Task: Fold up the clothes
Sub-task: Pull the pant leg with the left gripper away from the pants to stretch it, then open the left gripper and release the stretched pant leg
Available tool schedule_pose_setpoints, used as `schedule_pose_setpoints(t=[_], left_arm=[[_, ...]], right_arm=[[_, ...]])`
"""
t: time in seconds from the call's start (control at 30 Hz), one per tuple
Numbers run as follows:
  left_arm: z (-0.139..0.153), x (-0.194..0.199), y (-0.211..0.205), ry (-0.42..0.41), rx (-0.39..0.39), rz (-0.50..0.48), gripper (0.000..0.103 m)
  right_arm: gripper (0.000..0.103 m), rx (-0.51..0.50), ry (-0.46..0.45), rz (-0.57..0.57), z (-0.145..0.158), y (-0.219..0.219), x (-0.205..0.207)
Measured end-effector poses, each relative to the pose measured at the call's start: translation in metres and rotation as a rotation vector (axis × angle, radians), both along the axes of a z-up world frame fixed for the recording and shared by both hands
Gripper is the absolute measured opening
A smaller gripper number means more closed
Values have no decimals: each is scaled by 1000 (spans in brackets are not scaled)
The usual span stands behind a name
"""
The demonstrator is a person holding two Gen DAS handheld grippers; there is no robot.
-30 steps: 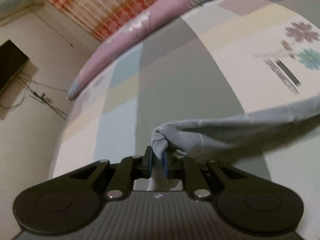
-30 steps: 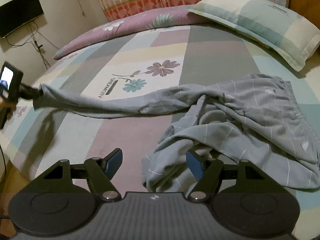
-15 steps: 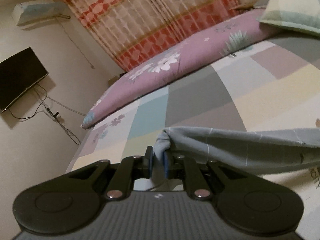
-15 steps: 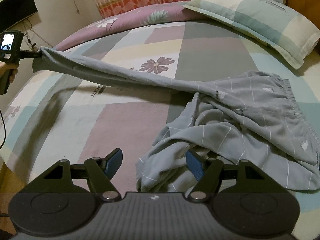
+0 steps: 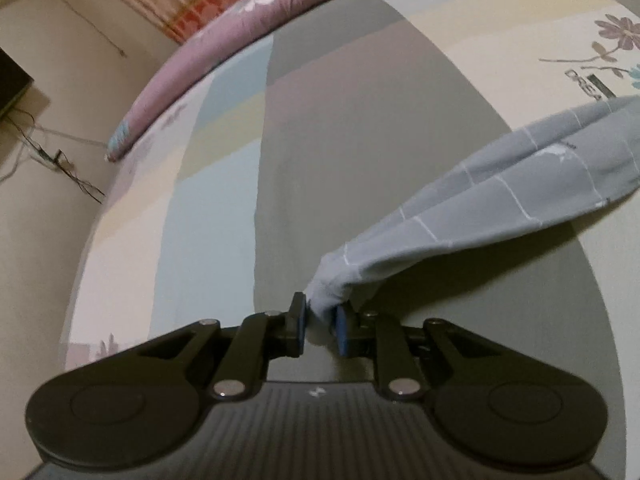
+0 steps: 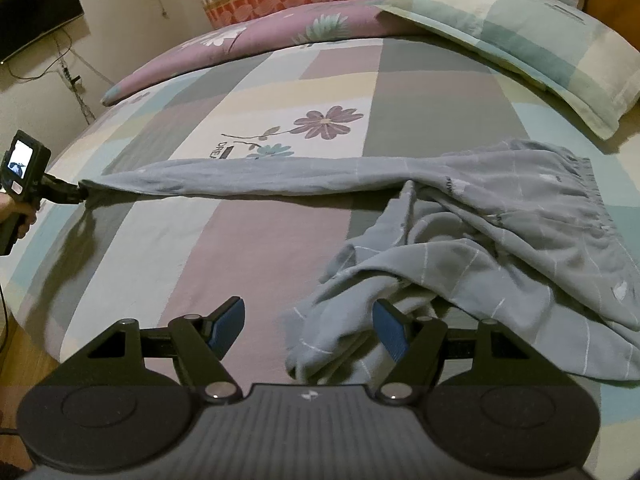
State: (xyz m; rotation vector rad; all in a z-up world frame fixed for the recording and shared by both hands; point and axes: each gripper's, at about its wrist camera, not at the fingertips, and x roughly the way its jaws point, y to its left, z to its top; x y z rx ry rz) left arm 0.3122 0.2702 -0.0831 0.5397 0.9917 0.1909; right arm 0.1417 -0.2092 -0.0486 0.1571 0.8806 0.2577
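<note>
Grey checked pants lie on the patchwork bed sheet. One leg is stretched out long toward the bed's left edge. Its bunched end sits between the jaws of my left gripper, which are opening; a gap shows beside the cloth. The right wrist view shows that gripper low over the sheet at far left, held by a hand. The other leg is crumpled in front of my right gripper. That gripper stands open, with a fold of the crumpled leg lying loose between its fingers.
A checked pillow lies at the back right. A rolled purple quilt runs along the far side. A dark screen with hanging cables is on the left wall. The bed's rounded edge drops to a wooden floor at left.
My left gripper lifted the leg end, then came down near the bed's left edge, laying the leg out straight. Its jaws have parted. The right gripper has kept still.
</note>
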Motion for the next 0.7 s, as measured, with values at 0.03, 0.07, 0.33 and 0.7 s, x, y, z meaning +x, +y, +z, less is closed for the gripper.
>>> schedule_pose_setpoints(t=[0.03,0.07,0.33,0.7], left_arm=[[-1,-2,2,7,-1,3,20],[-1,-5,4,18,0,8,23],[0,-24,24,38,-38,91,27],[12,-52,-36,17,-160,-21,45]], right_arm=[[75,-1,-1,4,1,2,-1],[75,-3,-3,8,2,3,-2],[76,-8,-18,17,8,5,-9],[81,1,-28,25,10,3,-24]])
